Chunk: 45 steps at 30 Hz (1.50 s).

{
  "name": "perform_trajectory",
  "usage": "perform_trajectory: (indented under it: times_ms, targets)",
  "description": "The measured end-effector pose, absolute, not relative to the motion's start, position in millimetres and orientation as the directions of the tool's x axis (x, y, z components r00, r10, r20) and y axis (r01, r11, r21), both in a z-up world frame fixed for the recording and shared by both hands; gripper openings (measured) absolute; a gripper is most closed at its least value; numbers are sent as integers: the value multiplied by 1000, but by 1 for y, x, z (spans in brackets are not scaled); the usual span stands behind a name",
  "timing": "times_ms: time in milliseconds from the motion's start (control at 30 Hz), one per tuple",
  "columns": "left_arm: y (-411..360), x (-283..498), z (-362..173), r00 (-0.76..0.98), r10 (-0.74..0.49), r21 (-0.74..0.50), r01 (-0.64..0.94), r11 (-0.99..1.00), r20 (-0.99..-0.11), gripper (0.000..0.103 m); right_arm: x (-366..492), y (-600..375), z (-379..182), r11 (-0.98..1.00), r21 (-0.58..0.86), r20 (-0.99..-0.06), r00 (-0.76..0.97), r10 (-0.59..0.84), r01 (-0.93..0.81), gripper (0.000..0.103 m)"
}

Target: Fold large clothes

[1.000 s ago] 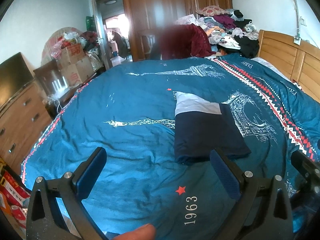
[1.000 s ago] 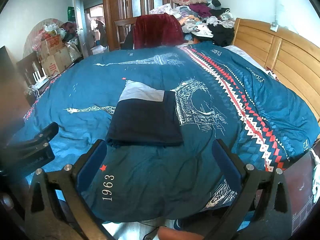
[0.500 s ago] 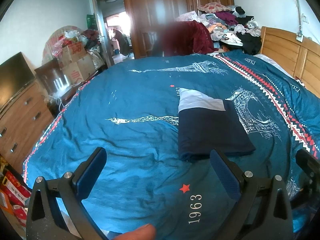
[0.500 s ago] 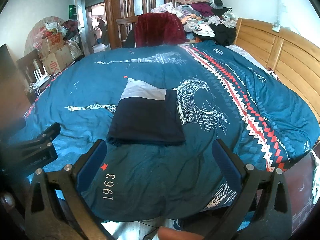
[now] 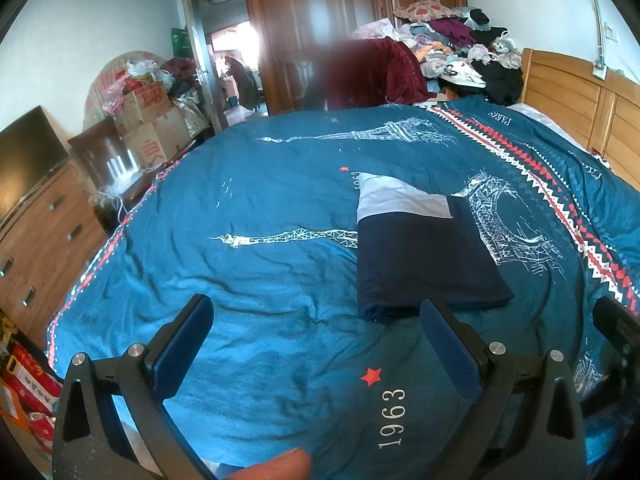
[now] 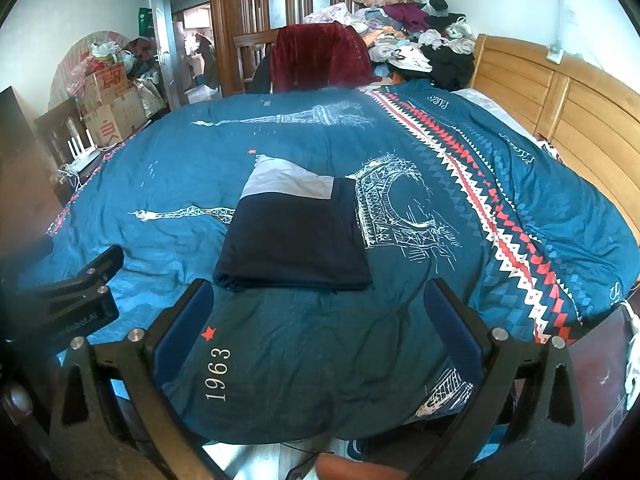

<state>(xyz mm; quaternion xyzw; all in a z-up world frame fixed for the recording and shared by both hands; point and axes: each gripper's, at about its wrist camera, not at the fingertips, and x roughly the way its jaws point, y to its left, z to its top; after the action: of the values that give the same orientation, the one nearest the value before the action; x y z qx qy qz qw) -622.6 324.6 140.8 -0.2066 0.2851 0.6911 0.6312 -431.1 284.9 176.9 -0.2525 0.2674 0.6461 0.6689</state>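
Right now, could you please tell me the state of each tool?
Left tool: open, holding nothing.
Right tool: open, holding nothing.

1 folded garment, 1 bedspread, 2 tools, 1 clothes heap.

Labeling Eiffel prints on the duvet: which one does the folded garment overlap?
The lower Eiffel Tower print: the folded navy garment covers its base end. The upper Eiffel Tower print lies clear.

Both grippers: black frames, blue-padded fingers, silver screws.
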Motion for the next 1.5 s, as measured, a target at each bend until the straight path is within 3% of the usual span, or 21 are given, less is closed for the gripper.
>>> perform_trajectory:
  times_ms: [500, 1500]
  targets:
    - [317, -625, 159, 49, 795, -2, -998, 61, -605, 103, -422, 289, 182, 58, -1, -669, 44, 742, -998, 103]
    - [315, -618, 159, 47, 796, 7, -998, 64, -604, 103, -418, 283, 194, 91, -41, -633, 96, 768, -995, 103]
